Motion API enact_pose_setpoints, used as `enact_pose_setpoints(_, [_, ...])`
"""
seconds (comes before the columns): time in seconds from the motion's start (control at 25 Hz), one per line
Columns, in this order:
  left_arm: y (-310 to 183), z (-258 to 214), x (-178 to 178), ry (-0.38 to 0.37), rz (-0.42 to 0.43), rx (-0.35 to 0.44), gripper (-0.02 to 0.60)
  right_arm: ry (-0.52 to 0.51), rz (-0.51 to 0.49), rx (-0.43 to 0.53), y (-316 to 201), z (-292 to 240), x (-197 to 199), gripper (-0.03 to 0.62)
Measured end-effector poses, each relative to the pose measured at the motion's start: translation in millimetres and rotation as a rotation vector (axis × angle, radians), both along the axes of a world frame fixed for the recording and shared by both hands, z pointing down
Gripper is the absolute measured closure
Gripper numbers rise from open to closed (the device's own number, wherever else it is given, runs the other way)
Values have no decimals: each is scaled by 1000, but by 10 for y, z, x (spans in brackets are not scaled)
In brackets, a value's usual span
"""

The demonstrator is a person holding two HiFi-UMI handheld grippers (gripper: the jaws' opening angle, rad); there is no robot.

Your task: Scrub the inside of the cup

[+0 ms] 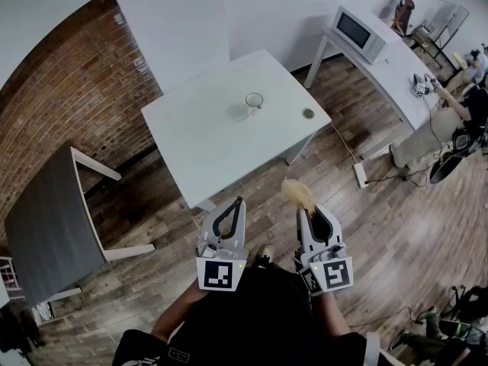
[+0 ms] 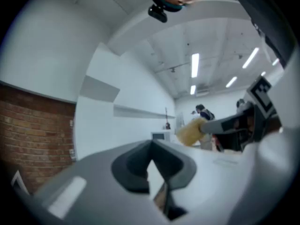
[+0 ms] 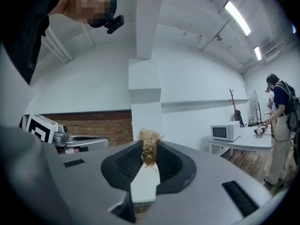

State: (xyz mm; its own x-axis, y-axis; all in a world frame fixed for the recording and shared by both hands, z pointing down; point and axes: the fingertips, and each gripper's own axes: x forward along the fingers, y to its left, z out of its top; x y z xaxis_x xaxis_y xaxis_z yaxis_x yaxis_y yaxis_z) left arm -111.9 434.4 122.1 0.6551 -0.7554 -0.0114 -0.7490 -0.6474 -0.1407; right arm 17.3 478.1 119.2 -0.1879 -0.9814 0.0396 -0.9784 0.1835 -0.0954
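Grey, black-padded tongs (image 1: 238,202) carry marker cubes (image 1: 219,273); black top (image 1: 252,322).

Cup (image 1: 254,101): small, clear, upright with its mouth open upward, standing alone near the middle of the white table (image 1: 198,139). Scrubbing wad (image 1: 297,195): straw-coloured, loose and fibrous, off the table and beyond its near edge, clamped at its lower end between the jaws of the right gripper (image 1: 306,212), tuft projecting forward.
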Motion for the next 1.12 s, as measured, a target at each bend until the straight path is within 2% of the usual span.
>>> enact_pose_setpoints(0.24, [6,-38,145,-45,17,38,578,-13,-7,7,4,-18,98,534])
enact_pose_setpoints(0.48, [13,-12,330,41,-30,-42,578,-34,-21,14,6,-23,290,534])
enact_pose_setpoints(0.76, [22,41,632,57,-93,-76,578,-18,-74,10,0,62,572,534])
enact_pose_setpoints(0.92, [-26,7,671,36,-136,-58,578,-30,-106,0,-69,128,675,534])
enact_pose_setpoints(1.12, [-175,93,768,-1,-137,-60,578,-37,-105,-10,-215,172,801,534])
